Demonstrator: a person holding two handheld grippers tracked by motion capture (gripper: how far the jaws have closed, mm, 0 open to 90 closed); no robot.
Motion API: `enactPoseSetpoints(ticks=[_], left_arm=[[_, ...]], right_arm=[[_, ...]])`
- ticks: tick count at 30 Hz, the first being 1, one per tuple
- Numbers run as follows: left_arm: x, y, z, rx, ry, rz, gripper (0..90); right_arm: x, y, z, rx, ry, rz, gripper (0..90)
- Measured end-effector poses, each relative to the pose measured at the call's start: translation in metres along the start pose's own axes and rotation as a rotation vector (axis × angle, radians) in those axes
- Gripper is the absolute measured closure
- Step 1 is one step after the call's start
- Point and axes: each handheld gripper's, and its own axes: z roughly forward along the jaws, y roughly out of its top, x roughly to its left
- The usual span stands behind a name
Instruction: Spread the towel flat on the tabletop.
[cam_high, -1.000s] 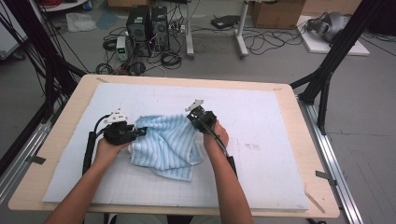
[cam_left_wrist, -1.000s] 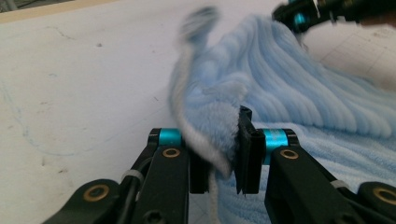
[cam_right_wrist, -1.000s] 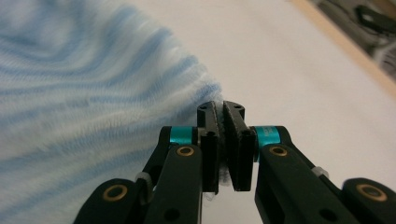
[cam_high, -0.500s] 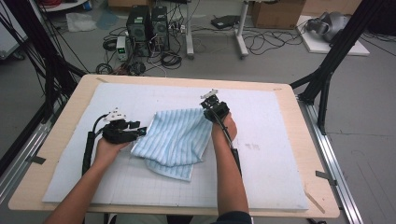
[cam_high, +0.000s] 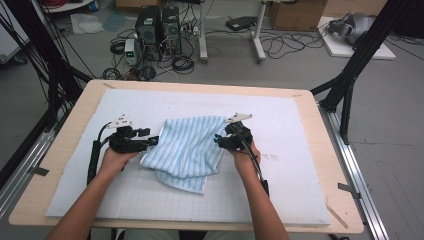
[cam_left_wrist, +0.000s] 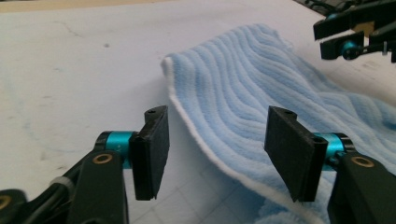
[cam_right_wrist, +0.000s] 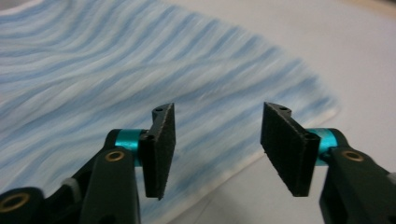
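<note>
L gripper (cam_left_wrist: 215, 154) and R gripper (cam_right_wrist: 217, 149) – both jaws just opened, nothing gripped; folded blue striped towel (cam_high: 187, 150) lies between them on white mat (cam_high: 300, 190).

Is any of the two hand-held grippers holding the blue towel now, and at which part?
Nothing is held. The left hand-held gripper and right hand-held gripper have just been opening; their jaws stand apart, pressing nothing, and the towel lies on the table.

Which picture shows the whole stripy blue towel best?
The high view: there the whole folded towel lies on the white mat, every edge visible. The left gripper view shows its white-trimmed edge and ribbed surface up close; the right gripper view shows a blurred striped stretch and one corner.
</note>
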Motion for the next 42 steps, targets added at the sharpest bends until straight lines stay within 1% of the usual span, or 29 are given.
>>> enactPoseSetpoints(ticks=[1, 2, 4, 5, 6, 7, 9, 10, 11, 12, 13, 14, 15, 17, 18, 19, 21, 23, 26, 27, 29, 31, 33, 36, 38, 39, 40, 41, 42], left_arm=[[-0.001, 0.0, 0.004, 0.022, -0.014, 0.01, 37.7], [-0.002, 0.0, 0.006, 0.035, -0.02, 0.018, 37.2], [-0.005, 0.0, 0.014, 0.07, -0.033, 0.037, 37.3], [-0.007, 0.0, 0.018, 0.095, -0.04, 0.045, 38.2], [-0.01, 0.0, 0.022, 0.127, -0.029, 0.071, 40.6], [-0.012, -0.001, 0.027, 0.176, -0.012, 0.112, 43.1], [-0.015, -0.004, 0.035, 0.224, -0.026, 0.143, 51.0], [-0.016, -0.004, 0.036, 0.223, -0.017, 0.162, 57.9], [-0.016, -0.003, 0.036, 0.223, -0.01, 0.174, 61.7], [-0.015, -0.004, 0.035, 0.219, -0.023, 0.166, 69.6], [-0.014, -0.004, 0.035, 0.223, -0.028, 0.174, 78.0], [-0.014, -0.004, 0.035, 0.218, -0.03, 0.172, 82.2], [-0.013, -0.003, 0.035, 0.21, -0.028, 0.172, 84.5], [-0.009, -0.001, 0.033, 0.182, -0.019, 0.16, 85.9], [-0.008, 0.001, 0.033, 0.192, -0.017, 0.154, 86.3], [-0.006, 0.005, 0.032, 0.178, -0.007, 0.148, 86.3], [-0.001, 0.011, 0.03, 0.142, -0.004, 0.129, 86.5], [0.005, 0.017, 0.03, 0.106, 0.012, 0.113, 86.5], [0.017, 0.025, 0.032, 0.075, 0.048, 0.076, 86.5], [0.021, 0.028, 0.035, 0.062, 0.048, 0.059, 86.5], [0.025, 0.033, 0.041, 0.056, 0.055, 0.057, 86.5], [0.027, 0.037, 0.047, 0.055, 0.063, 0.047, 86.5], [0.029, 0.041, 0.053, 0.048, 0.085, 0.052, 86.6], [0.032, 0.047, 0.061, 0.041, 0.107, 0.06, 86.6], [0.035, 0.05, 0.064, 0.024, 0.122, 0.056, 86.3], [0.036, 0.05, 0.064, 0.01, 0.138, 0.047, 84.6], [0.036, 0.05, 0.064, 0.003, 0.16, 0.026, 77.7], [0.038, 0.05, 0.063, 0.003, 0.164, 0.008, 67.7], [0.038, 0.05, 0.06, 0.017, 0.149, 0.01, 63.7]], right_arm=[[0.001, -0.004, -0.001, 0.003, 0.02, 0.01, 42.7], [0.004, -0.008, -0.001, 0.012, 0.053, 0.004, 42.0], [0.009, -0.01, -0.002, 0.054, 0.067, -0.034, 40.8], [0.012, -0.011, -0.003, 0.051, 0.064, -0.055, 42.0], [0.015, -0.013, -0.005, 0.033, 0.07, -0.066, 42.9], [0.017, -0.013, -0.006, 0.019, 0.071, -0.063, 42.7], [0.018, -0.016, -0.005, 0.019, 0.089, -0.038, 41.8], [0.018, -0.017, -0.002, 0.035, 0.107, -0.027, 42.6], [0.019, -0.018, 0.0, 0.046, 0.119, -0.027, 43.3], [0.02, -0.02, 0.003, 0.067, 0.126, -0.028, 45.4], [0.022, -0.022, 0.006, 0.085, 0.125, -0.032, 47.1], [0.022, -0.023, 0.007, 0.069, 0.124, -0.033, 53.2], [0.022, -0.023, 0.007, 0.071, 0.113, -0.049, 59.5], [0.02, -0.022, 0.007, 0.073, 0.124, -0.062, 81.8], [0.018, -0.02, 0.006, 0.091, 0.117, -0.075, 85.3], [0.017, -0.018, 0.007, 0.099, 0.127, -0.076, 85.9], [0.013, -0.012, 0.006, 0.089, 0.106, -0.089, 86.1], [0.008, -0.005, 0.004, 0.058, 0.063, -0.096, 86.1], [-0.005, 0.005, 0.004, 0.018, 0.005, -0.08, 86.1], [-0.01, 0.009, 0.005, 0.003, -0.008, -0.073, 86.0], [-0.019, 0.016, 0.008, -0.02, -0.031, -0.05, 86.0], [-0.022, 0.023, 0.013, -0.02, -0.069, -0.058, 86.0], [-0.025, 0.031, 0.019, -0.015, -0.114, -0.071, 86.1], [-0.032, 0.04, 0.028, -0.025, -0.15, -0.029, 86.1], [-0.035, 0.042, 0.033, -0.053, -0.179, -0.019, 86.1], [-0.036, 0.042, 0.035, -0.062, -0.191, -0.004, 86.1], [-0.036, 0.041, 0.037, -0.058, -0.2, 0.014, 85.6], [-0.037, 0.039, 0.039, -0.055, -0.207, 0.029, 82.9], [-0.037, 0.038, 0.039, -0.05, -0.194, 0.051, 78.0]])
